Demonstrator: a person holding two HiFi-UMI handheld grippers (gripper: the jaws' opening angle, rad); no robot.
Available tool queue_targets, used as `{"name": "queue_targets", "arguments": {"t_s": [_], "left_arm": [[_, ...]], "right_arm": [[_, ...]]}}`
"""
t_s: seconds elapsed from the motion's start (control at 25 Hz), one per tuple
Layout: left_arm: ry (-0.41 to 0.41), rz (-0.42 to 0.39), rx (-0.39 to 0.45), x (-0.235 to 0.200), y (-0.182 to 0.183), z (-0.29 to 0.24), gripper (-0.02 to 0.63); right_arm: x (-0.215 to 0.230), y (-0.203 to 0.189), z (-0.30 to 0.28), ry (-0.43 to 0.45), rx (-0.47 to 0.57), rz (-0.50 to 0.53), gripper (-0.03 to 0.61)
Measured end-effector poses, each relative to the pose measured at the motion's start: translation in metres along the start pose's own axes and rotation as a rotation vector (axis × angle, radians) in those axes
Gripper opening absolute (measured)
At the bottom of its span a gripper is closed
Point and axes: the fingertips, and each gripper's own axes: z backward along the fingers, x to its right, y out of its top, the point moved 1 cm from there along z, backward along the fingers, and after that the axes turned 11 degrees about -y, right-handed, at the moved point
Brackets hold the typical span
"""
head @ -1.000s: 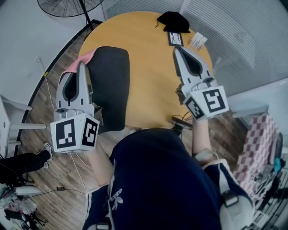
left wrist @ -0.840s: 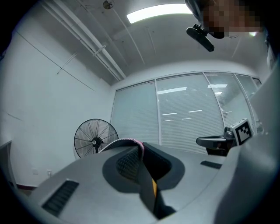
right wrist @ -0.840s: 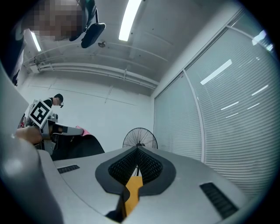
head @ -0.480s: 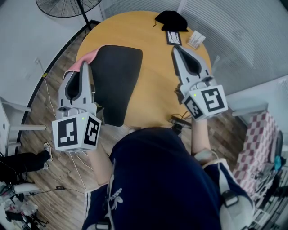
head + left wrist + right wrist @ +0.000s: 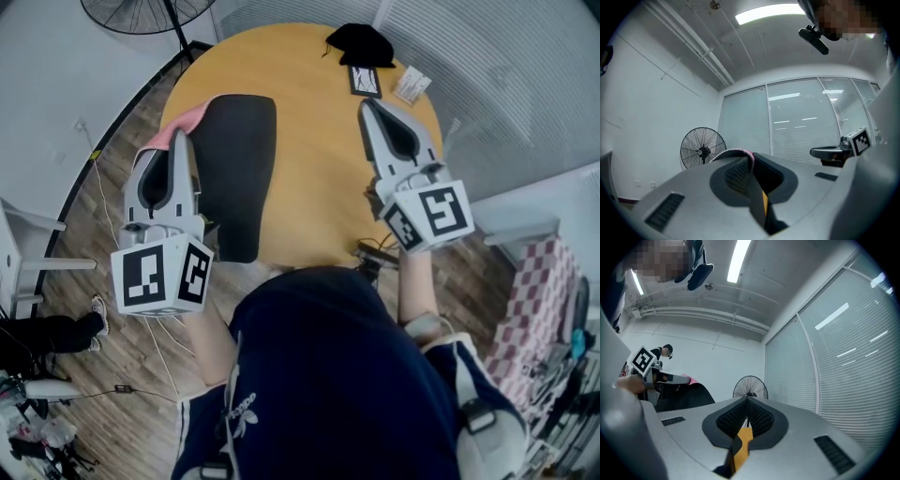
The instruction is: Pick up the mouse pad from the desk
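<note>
Since the mouse pad (image 5: 234,178) looks light and floppy, the left claw (image 5: 178,139), clamped on its edge, should suffice, while the right claw (image 5: 367,106) is closed and empty.

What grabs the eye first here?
The black mouse pad, pink underneath, hangs from the shut fingers of the left gripper, lifted over the left side of the round wooden table. The right gripper is shut on nothing over the table's right side. A black cap-like lump sits at the far edge.
</note>
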Motion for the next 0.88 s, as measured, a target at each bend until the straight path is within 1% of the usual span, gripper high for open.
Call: {"name": "queue_targets", "arguments": {"t_s": [0.32, 0.88], "left_arm": [[-0.006, 0.007, -0.003, -0.0011, -0.0018, -0.0021, 0.018], [-0.040, 0.018, 0.001, 0.0036, -0.0026, -0.0092, 0.018]], "right_arm": [[-0.0016, -0.0026, -0.0021, 0.001, -0.006, 0.000, 0.003], [-0.0014, -0.0032, -0.0025, -0.006, -0.009, 0.006, 0.003]]}}
